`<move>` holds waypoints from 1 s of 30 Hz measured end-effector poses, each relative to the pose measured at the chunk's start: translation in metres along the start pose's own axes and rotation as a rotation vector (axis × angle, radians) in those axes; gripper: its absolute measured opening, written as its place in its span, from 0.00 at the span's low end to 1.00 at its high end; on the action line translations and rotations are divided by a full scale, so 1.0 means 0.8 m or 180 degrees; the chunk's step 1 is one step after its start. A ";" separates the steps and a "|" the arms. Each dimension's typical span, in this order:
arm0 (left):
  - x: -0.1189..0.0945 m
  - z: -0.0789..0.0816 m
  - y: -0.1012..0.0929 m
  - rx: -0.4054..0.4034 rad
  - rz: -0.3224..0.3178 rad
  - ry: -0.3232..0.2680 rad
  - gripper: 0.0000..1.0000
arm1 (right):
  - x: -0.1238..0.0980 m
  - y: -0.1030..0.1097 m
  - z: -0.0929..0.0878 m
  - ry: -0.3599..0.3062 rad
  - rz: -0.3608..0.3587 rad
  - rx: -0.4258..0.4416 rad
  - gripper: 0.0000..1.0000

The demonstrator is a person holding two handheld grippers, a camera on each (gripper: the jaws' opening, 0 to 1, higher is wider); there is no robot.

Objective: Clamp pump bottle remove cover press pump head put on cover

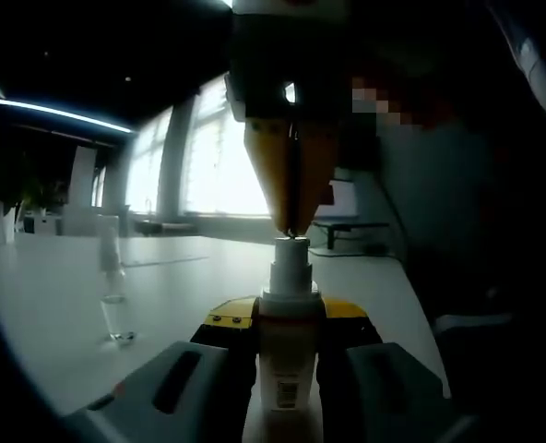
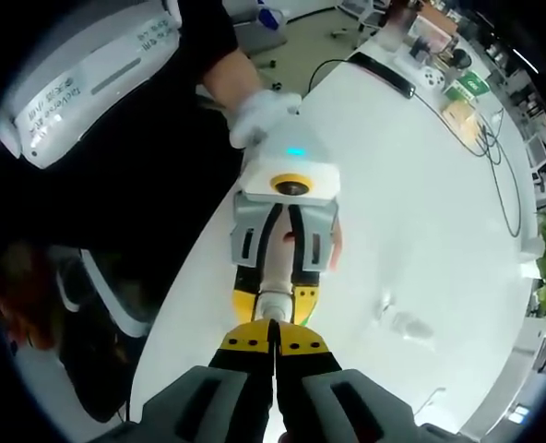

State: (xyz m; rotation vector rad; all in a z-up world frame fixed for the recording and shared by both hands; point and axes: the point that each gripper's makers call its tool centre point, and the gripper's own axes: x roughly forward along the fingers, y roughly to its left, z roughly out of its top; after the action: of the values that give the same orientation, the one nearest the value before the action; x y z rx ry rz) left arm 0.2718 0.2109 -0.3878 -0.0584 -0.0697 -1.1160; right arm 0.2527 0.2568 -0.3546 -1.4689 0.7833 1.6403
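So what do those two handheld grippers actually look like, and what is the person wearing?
Each gripper has grey, blocky jaw arms ending in yellow tips with small dark screws. In the right gripper view, the left gripper carries a white box with a yellow ring and a small teal light. In the left gripper view, the right gripper tapers to a yellow point. The person wears a white glove and dark sleeves.

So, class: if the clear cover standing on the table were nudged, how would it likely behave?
The cover looks tall, narrow and upright, so it would probably tip easily. It seems thin clear plastic, so likely light. Once down, its round shape may let it roll across the smooth table.
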 end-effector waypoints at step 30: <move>-0.001 0.001 0.000 0.0006 -0.0028 -0.0001 0.15 | 0.005 0.003 0.001 0.0078 0.0012 0.0029 0.00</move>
State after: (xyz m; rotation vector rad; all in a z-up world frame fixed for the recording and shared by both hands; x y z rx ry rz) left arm 0.2713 0.2117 -0.3874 -0.0566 -0.0715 -1.1249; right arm 0.2502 0.2568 -0.3587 -1.4844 0.8065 1.6223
